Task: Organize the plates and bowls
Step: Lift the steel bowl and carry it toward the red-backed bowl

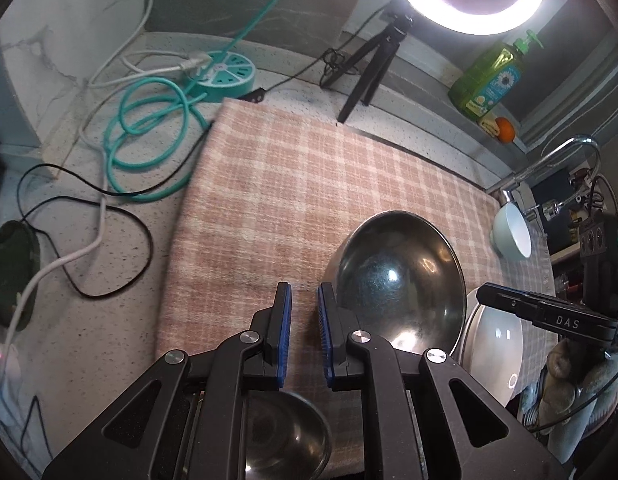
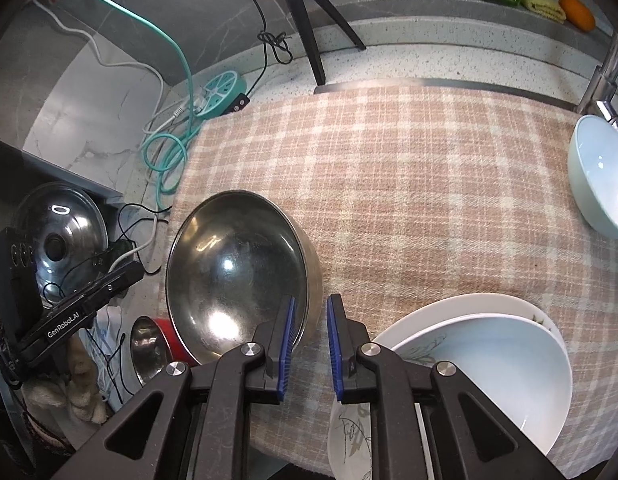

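Note:
A large steel bowl sits on the checked cloth. My left gripper is open and empty just left of its rim. A small steel bowl lies below the left fingers; it also shows in the right wrist view. My right gripper is open and empty, its jaws straddling the large bowl's right rim. Stacked white plates lie to the right. A light blue bowl sits at the far right by the faucet.
A ring light on a tripod stands behind the cloth. A teal power strip with coiled cables lies on the counter at left. A green soap bottle and an orange sit on the ledge. A pot lid lies far left.

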Tool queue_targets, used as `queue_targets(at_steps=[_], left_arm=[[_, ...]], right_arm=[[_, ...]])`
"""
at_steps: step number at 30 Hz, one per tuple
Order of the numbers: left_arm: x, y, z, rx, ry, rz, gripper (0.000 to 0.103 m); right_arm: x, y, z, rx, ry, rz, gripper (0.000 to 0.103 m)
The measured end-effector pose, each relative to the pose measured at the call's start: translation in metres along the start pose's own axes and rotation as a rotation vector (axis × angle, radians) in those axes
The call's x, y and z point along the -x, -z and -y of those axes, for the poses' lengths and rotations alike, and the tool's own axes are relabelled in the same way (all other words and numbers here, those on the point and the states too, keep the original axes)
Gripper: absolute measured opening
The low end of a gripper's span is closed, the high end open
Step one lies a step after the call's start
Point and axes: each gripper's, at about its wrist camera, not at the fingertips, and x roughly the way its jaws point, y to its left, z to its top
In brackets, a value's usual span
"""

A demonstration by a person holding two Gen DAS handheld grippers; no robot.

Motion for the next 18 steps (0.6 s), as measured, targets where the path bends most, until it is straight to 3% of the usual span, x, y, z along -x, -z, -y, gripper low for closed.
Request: queue_targets(at_steps=[7, 12, 18], left_arm=[[0.035, 0.026, -0.021, 0.067, -0.009, 0.074, 0.012], [0.054, 0.054, -0.044, 0.171, -0.008, 0.105, 0.012], [0.063, 0.087, -0.067, 0.270, -0.015, 0.111, 0.015]], right_arm=[[0.014, 0.013, -0.023, 0.107, -0.029, 0.056, 0.015], [0.018, 0.027, -0.055, 0.223, -0.061, 0.085, 0.015], [0.010, 0.048, -0.085, 0.276, -0.157, 0.049, 0.015]])
